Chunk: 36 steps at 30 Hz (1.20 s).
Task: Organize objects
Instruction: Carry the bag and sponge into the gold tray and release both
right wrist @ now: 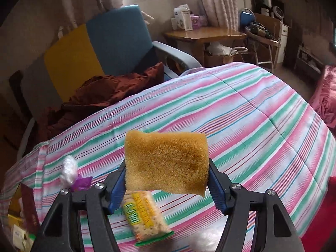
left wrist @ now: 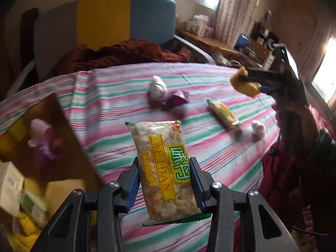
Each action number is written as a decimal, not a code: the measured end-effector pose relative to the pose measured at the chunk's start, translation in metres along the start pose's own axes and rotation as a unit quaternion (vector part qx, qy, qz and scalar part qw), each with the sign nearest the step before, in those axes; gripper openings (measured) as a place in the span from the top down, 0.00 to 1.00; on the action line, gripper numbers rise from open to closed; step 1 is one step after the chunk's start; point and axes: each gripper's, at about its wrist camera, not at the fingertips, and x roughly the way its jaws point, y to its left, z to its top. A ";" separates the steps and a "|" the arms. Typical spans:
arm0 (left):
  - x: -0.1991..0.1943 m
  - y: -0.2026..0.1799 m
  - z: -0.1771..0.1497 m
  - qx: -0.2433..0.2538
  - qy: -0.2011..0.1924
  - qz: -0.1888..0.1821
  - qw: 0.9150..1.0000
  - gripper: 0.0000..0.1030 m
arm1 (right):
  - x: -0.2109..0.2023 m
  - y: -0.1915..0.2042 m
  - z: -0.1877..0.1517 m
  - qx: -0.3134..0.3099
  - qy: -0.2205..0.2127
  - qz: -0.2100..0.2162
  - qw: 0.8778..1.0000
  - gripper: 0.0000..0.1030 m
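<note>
- Pinching a clear cracker packet (left wrist: 166,168) printed WEIDAN, my left tool (left wrist: 166,180) has its blue pads pressed on both long edges, the packet lifted clear above the striped bedcover (left wrist: 210,147).
- Gripping a yellow sponge (right wrist: 167,162), my right tool (right wrist: 167,180) squeezes it from both sides and holds it up off the bed.
- Below the sponge, a second cracker packet (right wrist: 145,216) lies flat on the bedcover.
- Further along the bed sit a white wad (left wrist: 157,87) touching a purple wrapper (left wrist: 176,97), and another white wad (left wrist: 258,128) lies near the second packet.
- An open cardboard box (left wrist: 63,130) at the bed's left edge holds a pink and purple toy (left wrist: 44,140) and several small cartons, too blurred to tell apart.
</note>
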 end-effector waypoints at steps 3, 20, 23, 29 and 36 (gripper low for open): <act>-0.022 0.032 -0.006 -0.039 -0.015 0.018 0.999 0.57 | -0.018 0.016 -0.005 -0.018 -0.007 0.018 1.000 0.33; -0.117 0.173 -0.073 -0.213 -0.087 0.107 0.967 0.57 | -0.097 0.239 -0.107 -0.211 0.034 0.227 0.950 0.32; -0.125 0.184 -0.084 -0.230 -0.094 0.104 0.963 0.57 | -0.100 0.283 -0.137 -0.250 0.056 0.255 0.932 0.32; -0.136 0.202 -0.097 -0.257 -0.106 0.096 0.956 0.57 | -0.101 0.333 -0.184 -0.297 0.079 0.275 0.911 0.31; -0.136 0.205 -0.071 -0.245 -0.123 0.065 0.959 0.57 | -0.098 0.348 -0.204 -0.326 0.099 0.278 0.898 0.31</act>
